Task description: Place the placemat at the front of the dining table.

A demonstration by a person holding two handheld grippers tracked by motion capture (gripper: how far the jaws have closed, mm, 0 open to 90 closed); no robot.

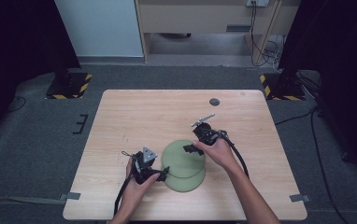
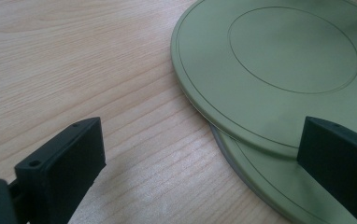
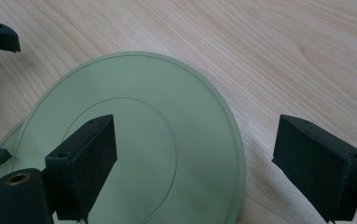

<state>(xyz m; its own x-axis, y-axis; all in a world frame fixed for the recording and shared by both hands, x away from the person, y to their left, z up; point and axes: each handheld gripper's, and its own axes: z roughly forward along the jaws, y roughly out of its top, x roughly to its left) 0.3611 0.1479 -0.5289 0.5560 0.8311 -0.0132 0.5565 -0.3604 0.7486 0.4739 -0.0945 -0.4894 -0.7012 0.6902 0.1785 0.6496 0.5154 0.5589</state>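
black tongs [image 1: 165,173] with blocky, screw-holed jaws; one wears a grey three-cornered plate, both trail black cables.

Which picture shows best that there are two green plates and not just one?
The left gripper view: the top plate sits off-centre on the bottom plate, with a clear step between their rims. The high view shows both, small. The right gripper view shows the top plate large, the bottom one as a sliver.

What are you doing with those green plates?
A person holds a gripper in each hand over two green plates on the wooden table. The top plate lies partly over the bottom plate. The left gripper and right gripper both have open jaws at the plates' edges, gripping nothing.
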